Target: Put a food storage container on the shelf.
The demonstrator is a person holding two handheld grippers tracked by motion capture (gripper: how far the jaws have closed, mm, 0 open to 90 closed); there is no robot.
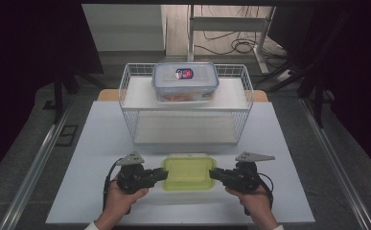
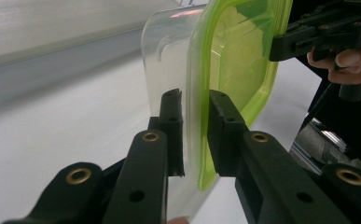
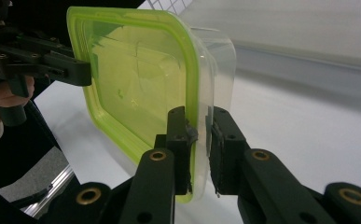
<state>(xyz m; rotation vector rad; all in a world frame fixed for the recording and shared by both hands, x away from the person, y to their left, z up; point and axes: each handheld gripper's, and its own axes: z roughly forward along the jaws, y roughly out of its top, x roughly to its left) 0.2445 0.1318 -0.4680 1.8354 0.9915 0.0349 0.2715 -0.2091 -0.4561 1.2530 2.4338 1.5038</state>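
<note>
A clear plastic container with a green lid [image 1: 188, 172] hangs between my two grippers just above the front of the white table [image 1: 92, 158]. My left gripper [image 1: 164, 175] is shut on its left rim and my right gripper [image 1: 213, 173] on its right rim. In the left gripper view the jaws [image 2: 194, 100] clamp the lid edge and clear wall of the container [image 2: 234, 60], with the right gripper [image 2: 281, 46] at the far side. In the right gripper view the jaws [image 3: 199, 116] pinch the container's [image 3: 136, 79] rim, and the left gripper [image 3: 87, 72] holds the opposite edge.
A white wire rack [image 1: 125, 96] with two shelves stands behind the container at mid-table. A clear box with a blue-rimmed lid [image 1: 185, 81] sits on its top shelf. Bare table lies left and right of the rack.
</note>
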